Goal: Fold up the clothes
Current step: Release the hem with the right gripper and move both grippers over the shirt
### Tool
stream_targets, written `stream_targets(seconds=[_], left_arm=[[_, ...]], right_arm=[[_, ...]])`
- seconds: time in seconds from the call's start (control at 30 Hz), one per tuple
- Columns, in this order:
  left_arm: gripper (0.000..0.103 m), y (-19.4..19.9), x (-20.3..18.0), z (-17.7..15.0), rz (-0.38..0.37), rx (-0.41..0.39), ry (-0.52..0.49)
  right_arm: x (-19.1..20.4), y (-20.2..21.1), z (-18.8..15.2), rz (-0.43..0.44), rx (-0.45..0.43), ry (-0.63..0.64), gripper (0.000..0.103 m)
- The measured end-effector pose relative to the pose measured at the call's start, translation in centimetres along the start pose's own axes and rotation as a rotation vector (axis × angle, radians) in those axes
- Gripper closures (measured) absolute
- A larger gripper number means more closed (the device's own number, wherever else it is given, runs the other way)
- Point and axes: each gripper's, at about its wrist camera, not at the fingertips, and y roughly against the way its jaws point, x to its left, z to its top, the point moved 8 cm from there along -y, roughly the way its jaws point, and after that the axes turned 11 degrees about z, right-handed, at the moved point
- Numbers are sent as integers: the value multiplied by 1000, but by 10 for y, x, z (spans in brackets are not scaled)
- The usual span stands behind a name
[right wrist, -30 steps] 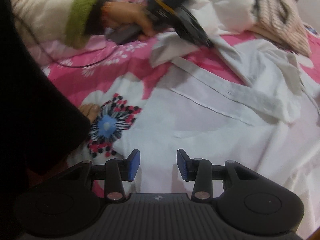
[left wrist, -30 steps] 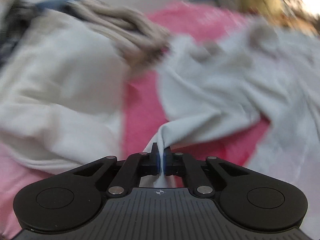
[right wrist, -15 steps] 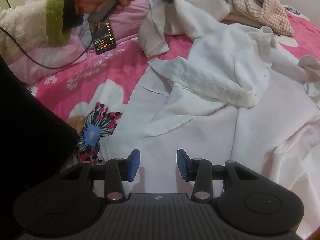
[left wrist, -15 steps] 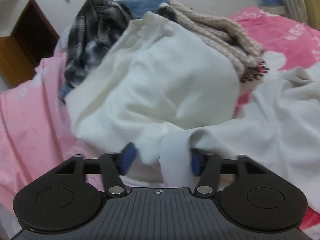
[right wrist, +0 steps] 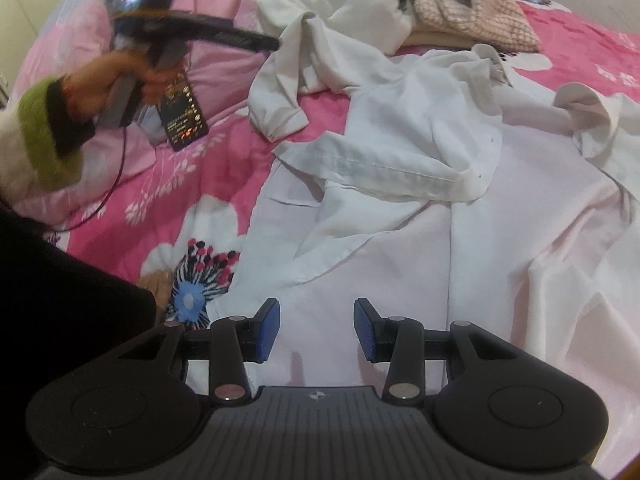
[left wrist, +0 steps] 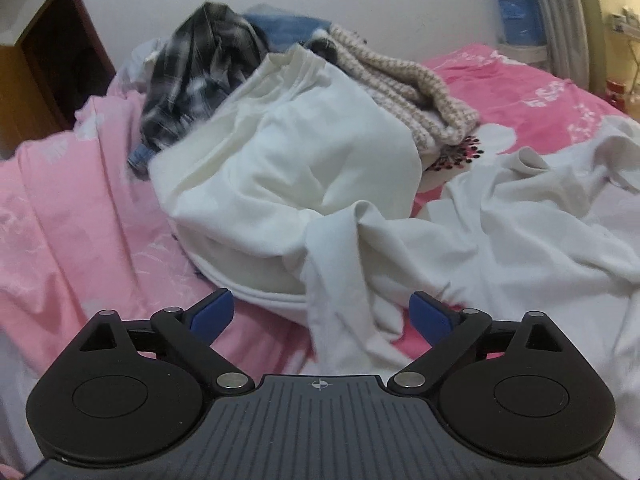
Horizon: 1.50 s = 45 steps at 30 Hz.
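White shirt point(right wrist: 420, 240): 1, spread on bed | left claw point(left wrist: 320, 314): released | right claw point(right wrist: 316, 330): released, empty

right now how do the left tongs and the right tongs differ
The left tongs are spread much wider than the right tongs. The left tongs straddle a white sleeve that leads into the pile of clothes, while the right tongs hover over the flat part of the white shirt. Both are open, hold nothing and have blue pads.
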Motion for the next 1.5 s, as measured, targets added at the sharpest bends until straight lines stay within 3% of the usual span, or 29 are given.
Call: stream_targets(seconds=[0.1,0.3,0.47,0.63,0.8,0.93,1.2,1.3,1.4,1.47,1.5], left_arm=[[8,11,22,-4,31,-35,-69],[5,41,28,-30,-78,-55,-120],[5,73,-54,-64,-301,-22,-153],[5,93,-114,-81,-469,15,-99],[5,91,-134,-90,-488,-14,-134],[5,77,-136,-93,-478,-34,-182],[7,41,-144,-90,-483,-75,-256],[15,29,-149,-88,-523,-43,-251],[34,24,-149,-86,-575,-6,-201],[61,25,-148,-85,-609,12,-165],[68,27,-146,-85,-618,16,-152]], right_arm=[[2,5,-2,6,5,-20,56],[12,14,-21,60,102,-46,53],[17,28,-37,87,162,-87,51],[-1,31,-38,156,-67,-370,43],[-28,13,-37,161,-296,-593,43],[-41,4,-15,124,-337,-546,43],[-29,-27,-1,29,-200,-296,43],[-27,-27,-8,26,-193,-289,44],[-27,-25,-14,14,-197,-298,44],[-26,-24,-17,10,-205,-308,44],[-25,-23,-18,8,-209,-309,44]])
